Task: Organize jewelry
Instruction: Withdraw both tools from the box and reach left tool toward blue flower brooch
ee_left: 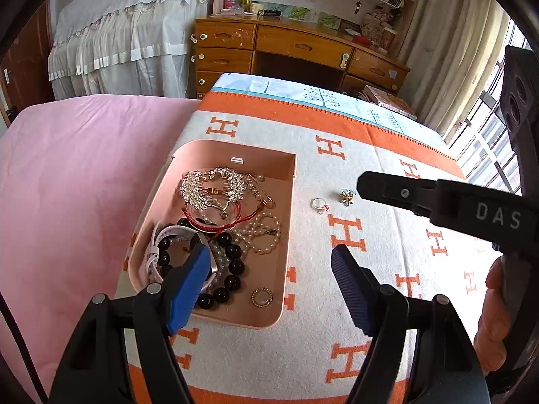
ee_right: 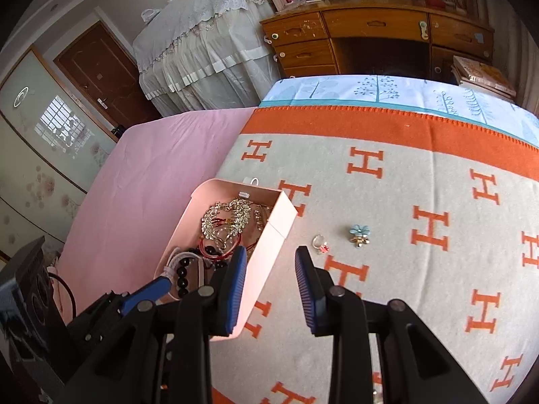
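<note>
The ring (ee_right: 319,244) and flower brooch (ee_right: 359,235) lie on the blanket (ee_right: 421,262) right of the pink box (ee_right: 269,256), just ahead of the empty, parted right gripper (ee_right: 269,262), nearer than the open left gripper (ee_left: 269,262).

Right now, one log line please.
left gripper open, empty | right gripper open, empty | ring, flower brooch outside pink box

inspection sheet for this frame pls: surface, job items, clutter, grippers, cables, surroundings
Surface: orange-and-white H-pattern blanket on a bed, pink sheet beside it.
Job's things: pink tray holds a rhinestone heart piece, dark bead bracelet, pearl strand; ring and flower brooch lie loose on the blanket.
Clutter: nothing seen.
Grippers: left gripper open over the tray's edge; right gripper open, empty, short of the ring.
Cables: nothing seen.
Surroundings: wooden desk, covered furniture, curtains.
</note>
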`<state>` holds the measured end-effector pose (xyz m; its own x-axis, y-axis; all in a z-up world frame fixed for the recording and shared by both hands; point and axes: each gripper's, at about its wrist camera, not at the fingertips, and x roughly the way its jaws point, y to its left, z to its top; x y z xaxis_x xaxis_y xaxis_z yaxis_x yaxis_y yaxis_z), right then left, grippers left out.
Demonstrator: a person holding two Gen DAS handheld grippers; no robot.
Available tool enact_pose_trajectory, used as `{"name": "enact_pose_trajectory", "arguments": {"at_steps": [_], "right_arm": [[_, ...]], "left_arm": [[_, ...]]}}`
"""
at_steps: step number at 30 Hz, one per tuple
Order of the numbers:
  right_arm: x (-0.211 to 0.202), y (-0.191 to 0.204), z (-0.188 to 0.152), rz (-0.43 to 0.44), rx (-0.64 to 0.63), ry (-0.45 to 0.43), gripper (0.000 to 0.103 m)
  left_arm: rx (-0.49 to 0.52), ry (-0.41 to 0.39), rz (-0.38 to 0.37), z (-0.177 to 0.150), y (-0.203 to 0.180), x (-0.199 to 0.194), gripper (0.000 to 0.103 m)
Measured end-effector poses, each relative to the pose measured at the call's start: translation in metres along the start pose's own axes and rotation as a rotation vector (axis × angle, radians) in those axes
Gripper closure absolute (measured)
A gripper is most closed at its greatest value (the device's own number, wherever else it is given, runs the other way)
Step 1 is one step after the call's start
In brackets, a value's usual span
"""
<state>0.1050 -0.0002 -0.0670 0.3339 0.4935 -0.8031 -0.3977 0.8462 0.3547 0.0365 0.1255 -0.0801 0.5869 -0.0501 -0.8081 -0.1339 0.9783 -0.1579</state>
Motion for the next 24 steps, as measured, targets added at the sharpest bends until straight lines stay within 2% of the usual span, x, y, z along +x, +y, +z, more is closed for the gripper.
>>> {"name": "enact_pose_trajectory", "arguments": {"at_steps": [10,19,24], "right_arm": [[-0.057,-0.029,-0.031,-0.088,-0.022,-0.094,0.073],[-0.081,-0.068,-0.06,-0.143,0.015,-0.117,0.073],[-0.086,-0.086,-0.074,-0.162,0.021,-0.119,0.073]], "left_arm": [[0.061,-0.019,-0.018,-0.005,-0.031,-0.015,0.03],[0.131,-0.014,-0.065,-0.013,-0.067,-0.017,0.03],[0.214,0.01,-0.106,-0.026,-0.093,-0.012,0.03]]}}
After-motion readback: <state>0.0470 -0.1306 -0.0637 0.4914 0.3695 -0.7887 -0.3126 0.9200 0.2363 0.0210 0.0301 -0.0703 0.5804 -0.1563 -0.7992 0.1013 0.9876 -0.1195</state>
